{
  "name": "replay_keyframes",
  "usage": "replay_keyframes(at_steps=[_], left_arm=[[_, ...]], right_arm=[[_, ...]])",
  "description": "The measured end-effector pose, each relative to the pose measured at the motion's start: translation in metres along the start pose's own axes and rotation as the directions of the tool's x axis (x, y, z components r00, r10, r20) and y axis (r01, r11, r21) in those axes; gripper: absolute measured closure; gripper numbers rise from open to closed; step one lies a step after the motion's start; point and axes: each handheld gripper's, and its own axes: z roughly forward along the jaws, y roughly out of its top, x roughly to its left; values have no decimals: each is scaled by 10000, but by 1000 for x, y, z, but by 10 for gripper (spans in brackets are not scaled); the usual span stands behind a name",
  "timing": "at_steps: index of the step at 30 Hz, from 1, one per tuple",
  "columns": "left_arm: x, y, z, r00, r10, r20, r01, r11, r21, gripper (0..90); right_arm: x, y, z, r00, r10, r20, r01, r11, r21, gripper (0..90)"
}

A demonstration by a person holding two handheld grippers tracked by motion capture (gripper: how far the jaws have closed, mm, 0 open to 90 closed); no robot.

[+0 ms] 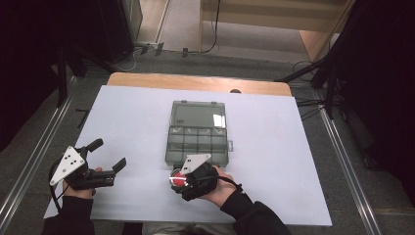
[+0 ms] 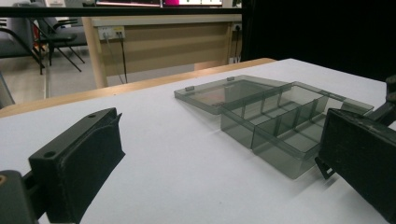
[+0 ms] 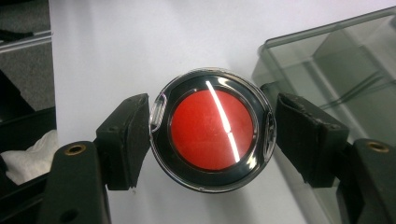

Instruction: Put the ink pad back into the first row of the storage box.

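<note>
While my right gripper [image 3: 212,128] clamped the round red-faced case [image 3: 211,129] by its glossy rim just off the open organizer box's [image 1: 198,132] near-left corner and my left gripper [image 1: 100,164] idled agape and empty, I feared a slip.

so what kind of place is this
Probably a lab or office set up for recording: a white-covered table flanked by dark stand legs, floor cables, and office chairs behind.
</note>
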Motion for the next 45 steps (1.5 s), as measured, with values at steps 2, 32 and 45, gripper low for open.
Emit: replay_keyframes(at_steps=[2,32,45], left_arm=[[0,0,0,10000,-13,-28,13,10000,-9,0],[-2,0,1,9997,196,-119,-195,9998,79,0],[-2,-1,3,9997,222,-47,-221,9995,205,0]], right_arm=[[-3,2,-4,10000,-25,39,26,9999,-140,307],[-82,20,-42,9685,2068,1385,-1866,9716,-1455,307],[-110,26,-22,9465,2447,2102,-2349,9694,-706,307]])
